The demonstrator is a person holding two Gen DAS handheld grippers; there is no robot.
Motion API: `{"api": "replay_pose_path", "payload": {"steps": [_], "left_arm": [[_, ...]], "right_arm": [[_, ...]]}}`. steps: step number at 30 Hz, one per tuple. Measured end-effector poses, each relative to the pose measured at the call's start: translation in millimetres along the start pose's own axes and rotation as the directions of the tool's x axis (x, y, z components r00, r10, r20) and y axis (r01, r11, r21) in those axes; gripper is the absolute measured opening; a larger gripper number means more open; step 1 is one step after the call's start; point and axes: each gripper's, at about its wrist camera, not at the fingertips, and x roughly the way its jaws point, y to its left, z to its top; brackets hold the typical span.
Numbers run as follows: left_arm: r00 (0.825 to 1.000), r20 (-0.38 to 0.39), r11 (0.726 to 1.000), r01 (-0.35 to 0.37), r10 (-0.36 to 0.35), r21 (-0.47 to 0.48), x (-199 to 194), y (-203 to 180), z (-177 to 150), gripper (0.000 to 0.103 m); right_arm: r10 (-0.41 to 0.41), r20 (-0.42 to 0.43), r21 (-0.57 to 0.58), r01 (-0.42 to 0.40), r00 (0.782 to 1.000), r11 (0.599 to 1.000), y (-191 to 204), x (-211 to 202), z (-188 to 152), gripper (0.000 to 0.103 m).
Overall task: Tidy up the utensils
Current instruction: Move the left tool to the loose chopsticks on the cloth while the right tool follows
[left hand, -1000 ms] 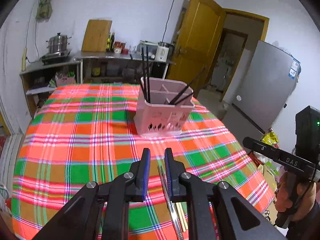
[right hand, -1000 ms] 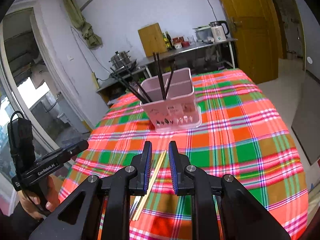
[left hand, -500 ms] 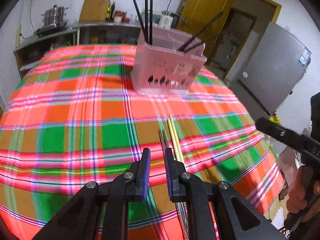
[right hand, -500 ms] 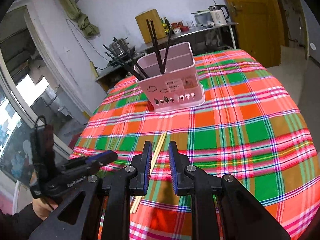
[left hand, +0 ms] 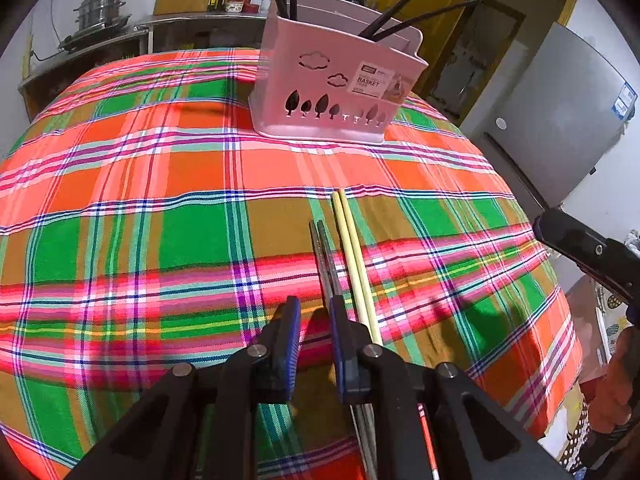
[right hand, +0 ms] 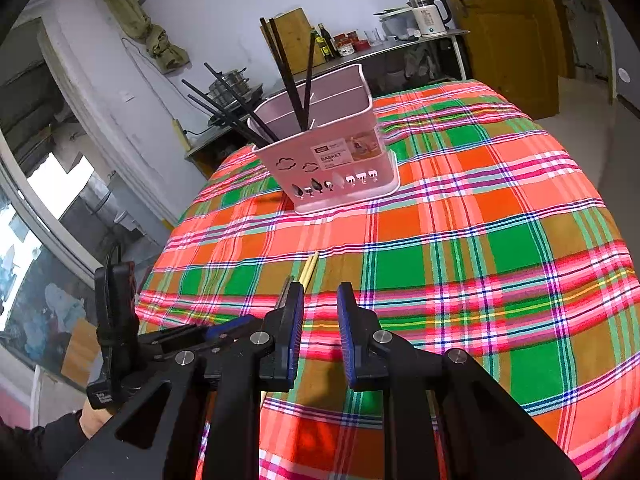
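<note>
The step in hand looks like the pick-up — the left tongs (left hand: 314, 322) hang narrowly parted and empty beside the metal chopsticks (left hand: 325, 266) and bamboo chopsticks (left hand: 354, 256) on the bench (left hand: 120, 220) (right tongs (right hand: 318, 312) likewise), so next they must straddle a pair, then carry it to the pink basket (left hand: 336, 92).

Woven matt plaid tablecloth (left hand: 192, 240); smooth pink plastic basket (left hand: 332, 92); pale wooden chopsticks (left hand: 352, 248); dull grey metal chopsticks (left hand: 325, 264); matt black chopsticks (right hand: 286, 76).
</note>
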Motion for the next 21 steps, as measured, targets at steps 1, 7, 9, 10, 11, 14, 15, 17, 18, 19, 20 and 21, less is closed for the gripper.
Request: {"api": "replay_pose_path", "payload": {"steps": [1, 7, 9, 10, 11, 14, 15, 17, 18, 19, 20, 21], "left_arm": [[1.000, 0.000, 1.000, -0.004, 0.004, 0.001, 0.5, -0.6, 0.2, 0.015], [1.000, -0.004, 1.000, -0.011, 0.011, -0.019, -2.2, 0.7, 2.2, 0.015], [1.000, -0.016, 1.000, -0.005, 0.004, -0.022, -0.6, 0.7, 2.0, 0.015], [1.000, -0.016, 1.000, -0.005, 0.005, -0.023, 0.4, 0.2, 1.8, 0.015], [1.000, -0.014, 1.000, -0.002, 0.002, -0.021, 0.5, -0.5, 1.4, 0.015], [1.000, -0.018, 1.000, -0.004, 0.003, -0.013, 1.6, -3.0, 1.4, 0.016], [1.000, -0.017, 1.000, -0.011, 0.010, -0.005, 2.6, -4.8, 1.2, 0.018], [1.000, -0.013, 1.000, -0.021, 0.022, 0.005, 3.3, -7.4, 0.7, 0.019], [1.000, -0.011, 1.000, -0.028, 0.028, 0.007, 3.4, -8.6, 0.3, 0.019], [0.999, -0.010, 1.000, -0.031, 0.031, 0.004, 3.6, -8.9, 0.3, 0.019], [1.000, -0.010, 1.000, -0.028, 0.028, -0.006, 3.6, -7.8, 0.4, 0.019], [1.000, -0.009, 1.000, -0.025, 0.025, -0.012, 3.6, -7.0, 0.1, 0.019]], "right_arm": [[0.000, 0.001, 0.001, 0.000, 1.000, 1.000, -0.2, 0.1, -0.2, 0.017], [0.002, 0.002, 0.004, -0.002, 1.000, 1.000, -1.4, 0.2, -0.2, 0.017], [0.001, 0.002, 0.006, -0.001, 1.000, 1.000, -2.4, 1.0, -0.2, 0.017], [0.001, 0.001, 0.009, -0.001, 1.000, 1.000, -3.5, 1.6, -0.2, 0.017], [0.002, 0.001, 0.010, -0.002, 1.000, 1.000, -3.8, 2.0, 0.1, 0.017], [0.001, -0.001, 0.011, -0.001, 1.000, 1.000, -5.2, 2.1, -0.3, 0.017], [0.001, 0.000, 0.012, -0.001, 1.000, 1.000, -6.0, 1.9, -0.4, 0.017], [0.000, 0.002, 0.015, 0.000, 1.000, 1.000, -6.6, 1.0, -0.1, 0.017], [0.001, 0.004, 0.016, -0.001, 1.000, 1.000, -6.3, 0.5, -0.1, 0.017], [0.000, 0.005, 0.017, 0.000, 1.000, 1.000, -6.4, 0.4, 0.1, 0.017], [0.001, 0.005, 0.018, -0.001, 1.000, 1.000, -6.0, -0.5, 0.0, 0.017], [0.004, 0.006, 0.018, -0.004, 1.000, 1.000, -5.7, -0.7, 0.2, 0.018]]}}
